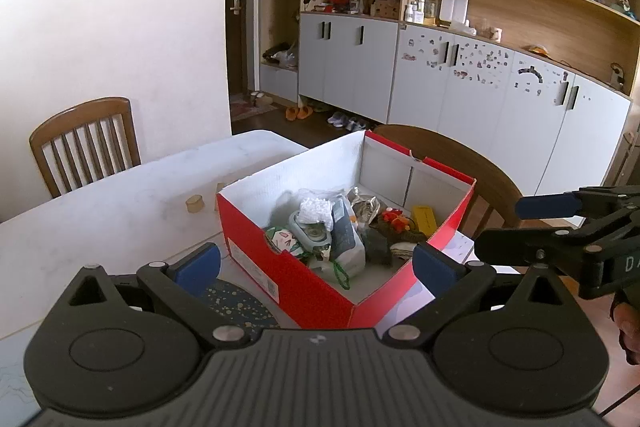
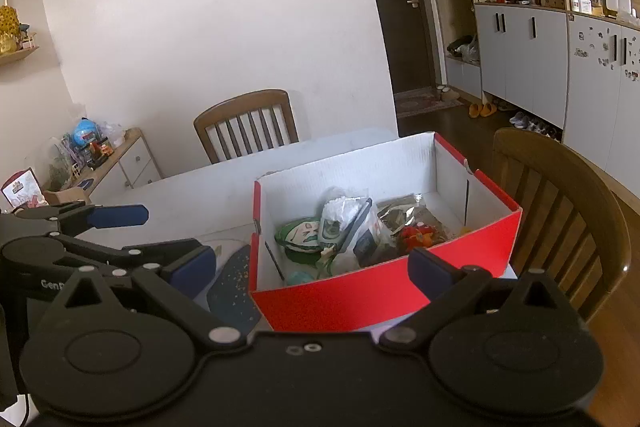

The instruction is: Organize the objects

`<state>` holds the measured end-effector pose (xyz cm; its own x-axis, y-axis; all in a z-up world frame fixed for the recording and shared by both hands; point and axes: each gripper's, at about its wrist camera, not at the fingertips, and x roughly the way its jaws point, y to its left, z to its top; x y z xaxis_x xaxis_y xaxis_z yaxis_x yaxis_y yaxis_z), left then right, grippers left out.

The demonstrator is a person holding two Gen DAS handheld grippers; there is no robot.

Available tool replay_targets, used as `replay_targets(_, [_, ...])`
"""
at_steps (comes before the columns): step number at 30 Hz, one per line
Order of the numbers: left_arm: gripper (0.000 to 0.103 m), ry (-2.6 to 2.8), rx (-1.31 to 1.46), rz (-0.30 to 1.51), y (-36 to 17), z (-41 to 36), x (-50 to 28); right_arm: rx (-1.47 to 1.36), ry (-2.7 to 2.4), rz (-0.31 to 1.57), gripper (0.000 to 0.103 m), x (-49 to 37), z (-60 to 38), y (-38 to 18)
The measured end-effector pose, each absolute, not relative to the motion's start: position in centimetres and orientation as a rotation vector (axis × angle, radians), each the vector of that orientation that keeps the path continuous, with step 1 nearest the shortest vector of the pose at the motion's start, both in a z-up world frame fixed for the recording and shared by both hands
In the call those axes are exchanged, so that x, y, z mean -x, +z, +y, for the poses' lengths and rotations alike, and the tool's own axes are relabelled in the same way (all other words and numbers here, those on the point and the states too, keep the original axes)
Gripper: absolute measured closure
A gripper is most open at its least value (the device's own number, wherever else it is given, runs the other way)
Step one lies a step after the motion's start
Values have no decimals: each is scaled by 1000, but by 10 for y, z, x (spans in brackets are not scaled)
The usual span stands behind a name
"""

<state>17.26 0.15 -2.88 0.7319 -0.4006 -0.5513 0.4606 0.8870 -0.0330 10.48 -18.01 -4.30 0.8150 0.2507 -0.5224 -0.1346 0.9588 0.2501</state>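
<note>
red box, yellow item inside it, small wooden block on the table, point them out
red box (image 1: 288,277), left wrist view, red outer side wall
yellow item (image 1: 425,218), left wrist view, its top face
small wooden block (image 1: 195,204), left wrist view, its front side

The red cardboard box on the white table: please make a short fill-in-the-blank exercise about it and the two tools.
1. The red cardboard box has no lid, and its inner walls are ____ in colour.
2. The small round wooden block lies on the white table, ____ the box.
3. Both the left tool and the right tool have their jaws ____.
4. The yellow rectangular object lies ____ the box.

Missing words: white; outside; open; inside
</note>
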Motion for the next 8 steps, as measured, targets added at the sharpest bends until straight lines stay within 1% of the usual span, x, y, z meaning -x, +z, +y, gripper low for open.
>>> replay_targets(8, [0, -475, -115, 586, -30, 3, -174, -199, 208, 596, 1, -106, -176, -43])
